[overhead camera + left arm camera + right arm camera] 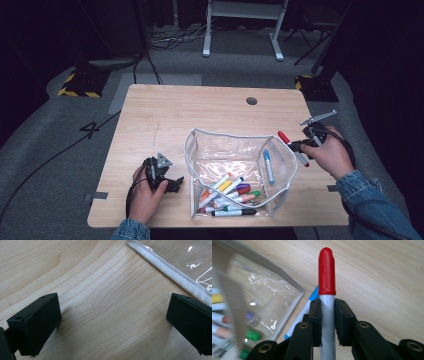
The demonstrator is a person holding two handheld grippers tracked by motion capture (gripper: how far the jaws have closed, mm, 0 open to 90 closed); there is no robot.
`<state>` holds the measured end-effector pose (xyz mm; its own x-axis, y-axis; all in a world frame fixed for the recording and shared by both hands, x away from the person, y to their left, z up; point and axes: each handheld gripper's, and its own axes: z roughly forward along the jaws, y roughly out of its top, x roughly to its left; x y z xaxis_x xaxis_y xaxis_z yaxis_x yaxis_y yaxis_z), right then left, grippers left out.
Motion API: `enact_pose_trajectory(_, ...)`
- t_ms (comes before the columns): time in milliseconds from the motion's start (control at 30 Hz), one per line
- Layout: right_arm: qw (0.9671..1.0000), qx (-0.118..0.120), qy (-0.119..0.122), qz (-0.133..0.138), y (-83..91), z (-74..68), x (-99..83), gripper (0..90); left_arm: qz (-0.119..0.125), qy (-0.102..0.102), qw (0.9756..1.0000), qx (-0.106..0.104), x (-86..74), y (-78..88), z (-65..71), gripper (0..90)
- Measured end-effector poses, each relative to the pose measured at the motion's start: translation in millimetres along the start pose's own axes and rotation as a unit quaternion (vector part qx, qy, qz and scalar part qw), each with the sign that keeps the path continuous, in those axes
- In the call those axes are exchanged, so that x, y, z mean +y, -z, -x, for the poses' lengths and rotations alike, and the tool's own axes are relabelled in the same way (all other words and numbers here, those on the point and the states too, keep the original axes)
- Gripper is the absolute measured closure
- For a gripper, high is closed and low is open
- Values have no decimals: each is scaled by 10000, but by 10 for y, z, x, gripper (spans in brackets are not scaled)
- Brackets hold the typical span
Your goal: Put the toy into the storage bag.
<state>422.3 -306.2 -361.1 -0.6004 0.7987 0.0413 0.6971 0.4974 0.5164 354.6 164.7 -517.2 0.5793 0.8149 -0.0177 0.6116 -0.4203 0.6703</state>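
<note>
A clear plastic pouch with a grey zip edge [239, 150] stands open on the pale wooden table [160, 115] and already holds a cluster of coloured marker pens [227, 195] at its near end, so the packing appears well advanced. One blue-capped marker [268, 166] lies beside the pouch's right wall; whether it rests inside or just outside cannot be told. The right gripper [296, 145], held above the table to the right of the pouch, is clenched on a grey-barrelled marker with a red cap [327, 272]: its two pads press the barrel just below the cap, and the capped end projects straight beyond the fingertips, pointing toward the pouch in the high view. This marker is not yet over the opening, so carrying it across the rim and releasing it appears to be the step in hand, with the blue-capped marker possibly left to follow. The left gripper [172, 184] rests near the pouch's left edge with its jaws spread wide and nothing between them, over bare wood just beside the zip edge.
</note>
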Motion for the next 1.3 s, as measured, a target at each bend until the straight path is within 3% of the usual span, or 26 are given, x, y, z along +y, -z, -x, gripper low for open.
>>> enact_pose_trajectory(367, 9973, 227, 651, 266, 575, -415, 379, 773, 0, 0, 10000, -1, 0, 0, 0, 0)
enact_pose_trajectory(633, 9915, 485, 1175, 280, 742, -814, 564, 774, -8, -17, 10000, -2, 0, 1, -3, 0)
enact_pose_trajectory(767, 9876, 633, 1413, 253, 749, -1007, 625, 773, -9, -18, 10000, -1, 0, 1, -3, 0)
enact_pose_trajectory(867, 9828, 788, 1656, 225, 706, -1169, 657, 773, -3, 0, 10000, -3, 0, 0, -1, 0)
enact_pose_trajectory(1100, 9720, 1069, 2091, -9, 525, -1524, 694, 773, -2, -1, 10000, -3, 1, 0, -1, 0)
enact_pose_trajectory(1300, 9635, 1258, 2342, -319, 284, -1715, 692, 773, -4, -2, 10000, -2, 1, 1, -1, 0)
